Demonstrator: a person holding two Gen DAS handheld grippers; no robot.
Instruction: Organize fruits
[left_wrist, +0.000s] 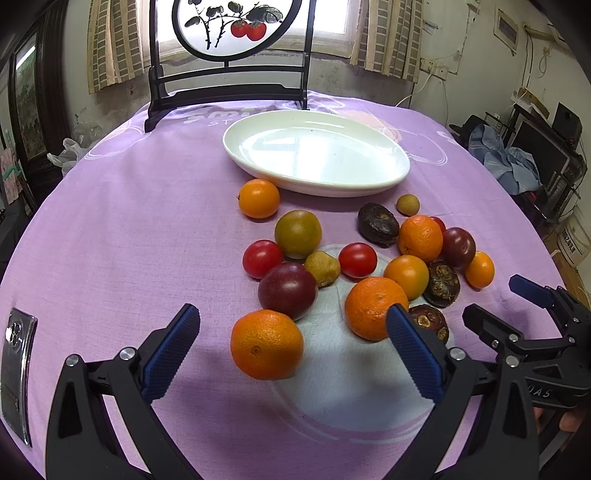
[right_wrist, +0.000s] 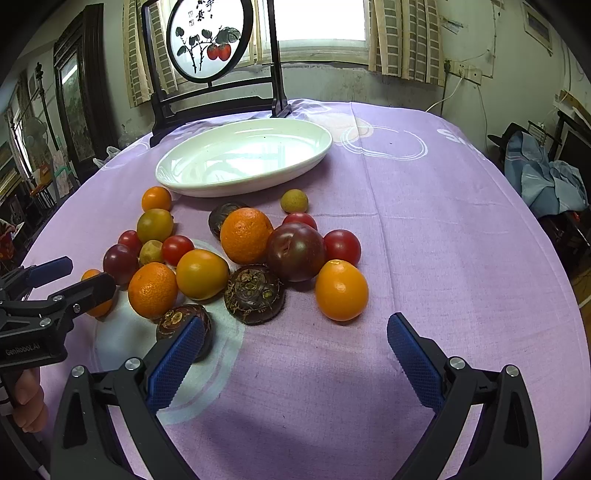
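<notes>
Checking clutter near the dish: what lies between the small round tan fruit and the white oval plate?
Nothing: only bare purple tablecloth separates the small tan fruit from the white oval plate. The right wrist view shows this most clearly.

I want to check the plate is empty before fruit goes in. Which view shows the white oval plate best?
The left wrist view: the white oval plate sits near centre with its whole rim and bare inside showing. The right wrist view also shows it whole and empty, but off to the left and more foreshortened.
</notes>
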